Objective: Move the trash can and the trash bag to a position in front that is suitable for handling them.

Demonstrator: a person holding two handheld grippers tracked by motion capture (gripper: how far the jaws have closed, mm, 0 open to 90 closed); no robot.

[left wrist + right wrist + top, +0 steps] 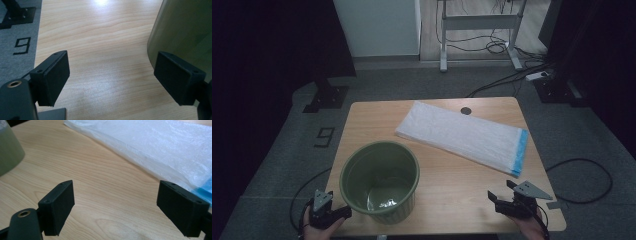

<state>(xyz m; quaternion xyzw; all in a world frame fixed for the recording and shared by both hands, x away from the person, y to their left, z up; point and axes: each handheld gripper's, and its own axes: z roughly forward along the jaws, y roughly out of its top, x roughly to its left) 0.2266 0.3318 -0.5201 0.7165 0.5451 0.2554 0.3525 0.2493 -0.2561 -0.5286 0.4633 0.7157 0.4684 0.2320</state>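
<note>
A green ribbed bin (380,181) stands upright and empty on the front left of the wooden table (452,170). A folded white plastic bag with a blue end (464,136) lies flat across the back right. My left gripper (331,206) is open at the front left corner, just left of the bin, whose wall (180,32) curves past its right jaw. My right gripper (503,192) is open near the front right edge, below the bag's blue end. In the right gripper view the bag (160,150) lies ahead and the bin (8,150) is at far left.
A dark round grommet (466,110) sits in the table's back edge. Grey carpet surrounds the table, with a "9" marking (325,136) on the left. Cables (507,80) and a desk frame (477,35) lie beyond. Bare wood lies between bin and right gripper.
</note>
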